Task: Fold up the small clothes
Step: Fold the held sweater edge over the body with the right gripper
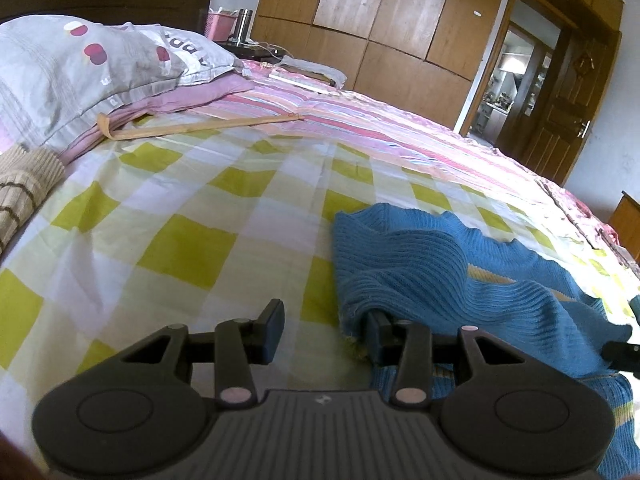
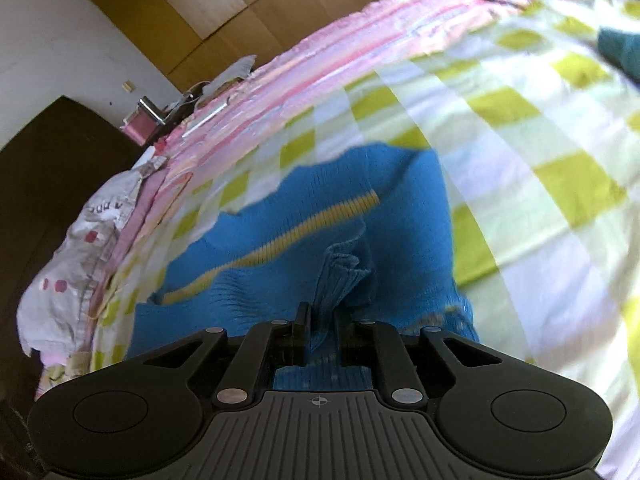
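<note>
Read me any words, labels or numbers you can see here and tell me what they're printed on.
Grey pillowcase: large dark letters near its right end, seen upside down and cut by folds, not readable for sure.
Same pillowcase in the right wrist view: a blurred row of letters, unreadable.
Blue sweater, checked sheet, metal flask: no text visible.

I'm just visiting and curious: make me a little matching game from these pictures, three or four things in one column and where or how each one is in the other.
Things:
1. blue sweater
2. grey pillow
3. metal flask
4. beige ribbed garment

Places:
A. at the left edge of the left wrist view
B. on the stand beyond the bed
C. on the checked sheet
D. on the pink pillow

Pairs: 1-C, 2-D, 3-B, 4-A
</note>
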Tool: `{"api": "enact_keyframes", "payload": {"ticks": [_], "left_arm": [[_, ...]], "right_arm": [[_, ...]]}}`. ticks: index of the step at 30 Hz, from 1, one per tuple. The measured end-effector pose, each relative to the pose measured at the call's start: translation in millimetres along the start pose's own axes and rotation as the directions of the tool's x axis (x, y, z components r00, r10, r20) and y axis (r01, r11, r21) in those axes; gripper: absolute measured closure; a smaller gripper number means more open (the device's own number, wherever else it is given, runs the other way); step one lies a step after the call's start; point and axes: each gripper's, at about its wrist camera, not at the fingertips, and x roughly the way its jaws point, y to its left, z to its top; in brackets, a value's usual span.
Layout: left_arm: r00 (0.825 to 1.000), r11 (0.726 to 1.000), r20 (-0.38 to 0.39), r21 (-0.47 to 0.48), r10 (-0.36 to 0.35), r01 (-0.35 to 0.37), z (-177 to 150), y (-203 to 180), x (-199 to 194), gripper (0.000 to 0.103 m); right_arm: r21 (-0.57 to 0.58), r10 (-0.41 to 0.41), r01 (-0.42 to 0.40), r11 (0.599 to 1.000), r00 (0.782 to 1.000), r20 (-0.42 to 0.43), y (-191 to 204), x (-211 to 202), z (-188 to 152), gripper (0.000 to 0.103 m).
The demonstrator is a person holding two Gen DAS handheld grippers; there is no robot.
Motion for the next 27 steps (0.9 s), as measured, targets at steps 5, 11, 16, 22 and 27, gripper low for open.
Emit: {"api": "enact_keyframes", "payload": {"ticks": [5, 11, 16, 22, 27], "left_arm": [[1.000, 1.000, 0.001, 0.001, 0.001, -0.001, 0, -1, 0, 0.056], [1.000, 1.000, 0.005, -0.003, -0.001, 0.001, 1, 0, -1, 0.056], [0.999, 1.000, 0.041, -0.013, -0.012, 0.013, 2, 0, -8, 0.056], [0.997, 0.999, 0.068, -0.020, -0.037, 0.038, 5, 0, -13, 0.056], [0.999, 0.999, 0.023, 0.017, -0.032, 0.031, 1, -5, -5, 0.056]], "right_arm": [[0.105, 0.045, -0.046, 0.993, 0.999, 0.012, -12, 3, 3, 0.082], [0.133, 0.015, -0.018, 0.991, 1.000, 0.026, -4, 11, 17, 0.089], [0.035, 0.055, -0.060, 0.998, 0.992, 0.110, 25, -1, 30, 0.094], [-0.169, 0.157, -0.113, 0.979, 0.949, 0.275, 49, -45, 21, 0.094], [-0.132, -0.007, 0.030, 0.991, 0.986, 0.168, 9, -19, -2, 0.094]]}}
